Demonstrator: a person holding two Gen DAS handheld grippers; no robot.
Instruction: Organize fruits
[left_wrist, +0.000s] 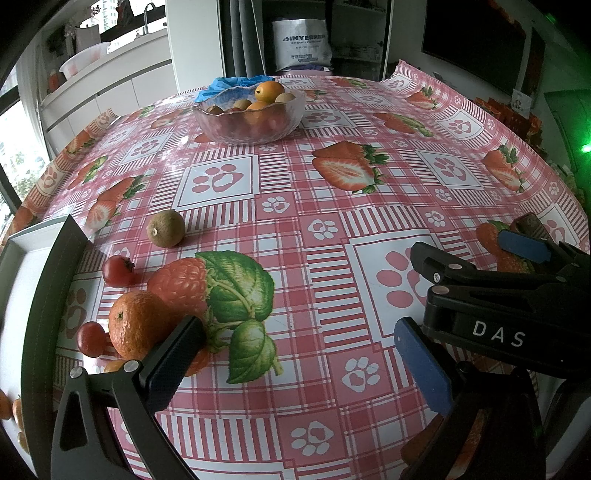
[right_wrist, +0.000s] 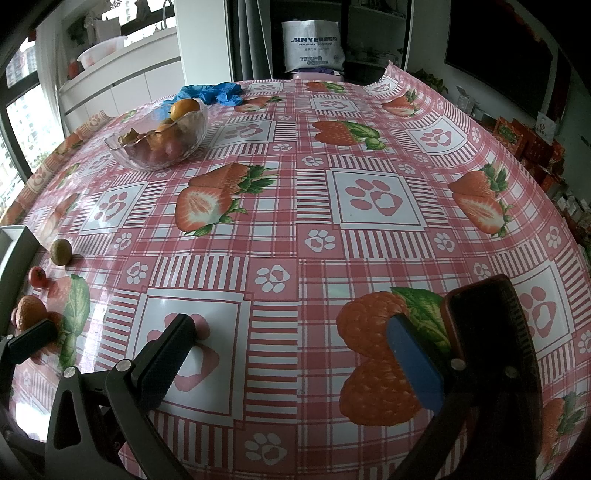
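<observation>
A glass bowl (left_wrist: 248, 117) with oranges and other fruit stands at the far side of the table; it also shows in the right wrist view (right_wrist: 159, 142). Loose fruit lies at the near left: an orange (left_wrist: 137, 325), two small red tomatoes (left_wrist: 117, 271) (left_wrist: 90, 339), and a brown-green round fruit (left_wrist: 166, 228). My left gripper (left_wrist: 299, 365) is open and empty, its left finger just right of the orange. My right gripper (right_wrist: 295, 354) is open and empty over the tablecloth; it shows at the right of the left wrist view (left_wrist: 517, 266).
A white tray (left_wrist: 14, 251) sits at the table's left edge. A blue glove (right_wrist: 214, 94) lies behind the bowl. A dark phone-like object (right_wrist: 487, 332) lies by my right gripper's right finger. White cabinets and shelves stand beyond the table.
</observation>
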